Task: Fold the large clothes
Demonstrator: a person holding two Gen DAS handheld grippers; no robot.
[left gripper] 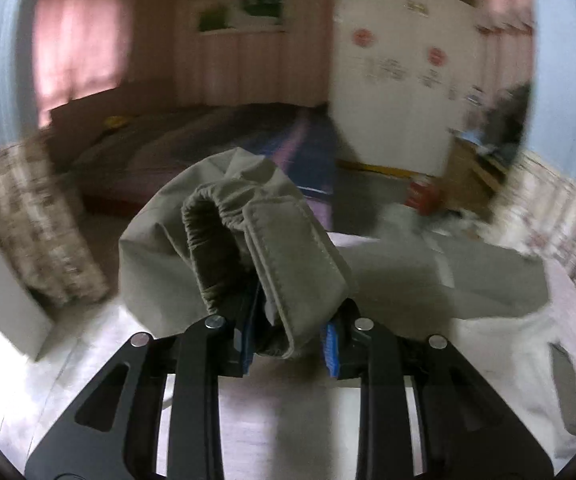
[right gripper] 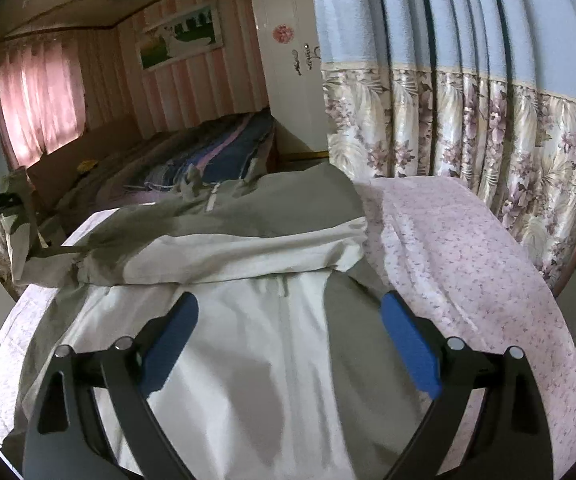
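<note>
left wrist: left gripper [left gripper: 288, 344] clamps jacket cuff [left gripper: 272, 248]; right gripper [right gripper: 288, 344] open.

pink striped walls [right gripper: 192, 92], floral curtain [right gripper: 468, 136], dark bed [right gripper: 192, 164].

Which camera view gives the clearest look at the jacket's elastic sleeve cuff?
The left wrist view: the sleeve cuff fills the centre, clamped in the left gripper. The right wrist view shows only the jacket body.
</note>
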